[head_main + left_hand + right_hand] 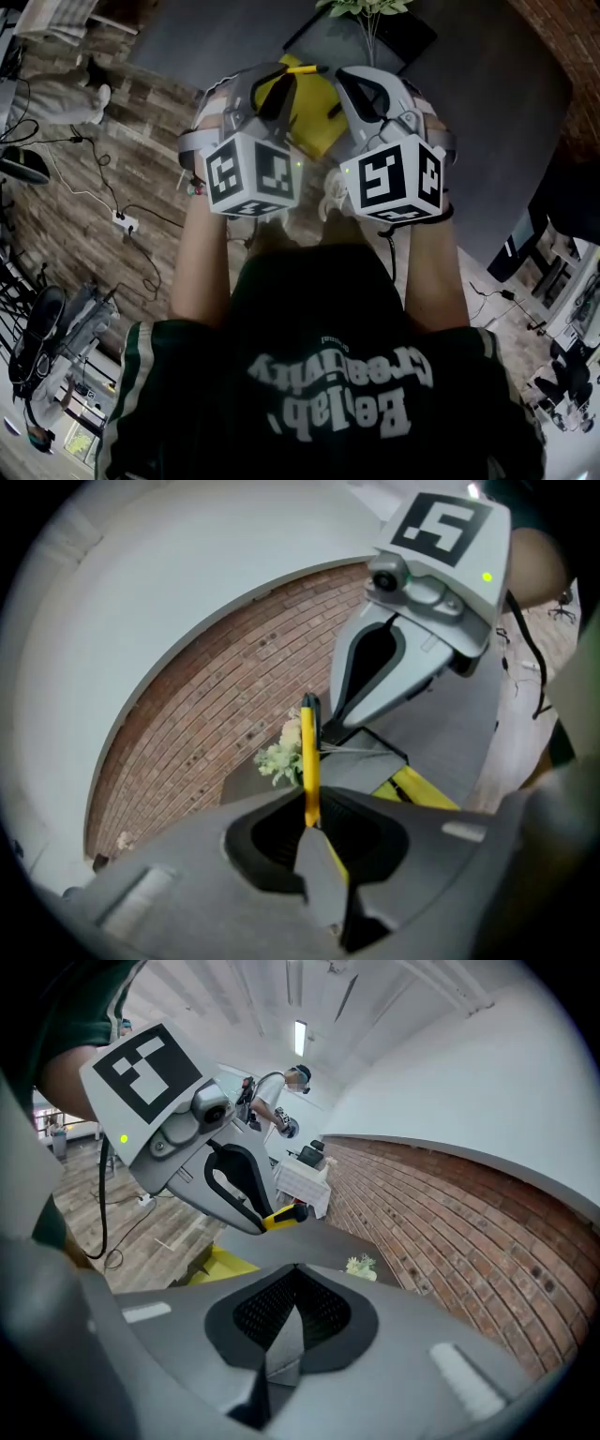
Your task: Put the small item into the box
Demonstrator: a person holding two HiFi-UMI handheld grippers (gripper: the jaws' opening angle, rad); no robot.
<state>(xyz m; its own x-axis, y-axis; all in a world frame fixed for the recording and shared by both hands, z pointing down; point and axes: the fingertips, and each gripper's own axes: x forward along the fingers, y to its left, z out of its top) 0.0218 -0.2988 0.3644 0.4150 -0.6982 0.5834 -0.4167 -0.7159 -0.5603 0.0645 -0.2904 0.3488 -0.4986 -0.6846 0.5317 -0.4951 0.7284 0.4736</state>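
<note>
Dark green shirt (pixel 319 375) and both forearms fill the near part of the head view, and beyond them the two tools are held up side by side over the grey tabletop (pixel 487 112). Pressed together on one end of the small yellow item (pixel 308 761), the left hand-held gripper (pixel 314 832) leaves most of that thin stick poking out past its jaws. The right hand-held gripper (pixel 286 1307) is pressed together on nothing. Below them lies the yellow box (pixel 314 122), largely hidden by the tools, and the item hangs over its far edge rather than its middle. That is the main risk, as I judge it: let go from here, the stick could strike the rim or land on the tabletop. Held only by its end, it may also swivel or slip. The right tool is near enough to knock it.
</note>
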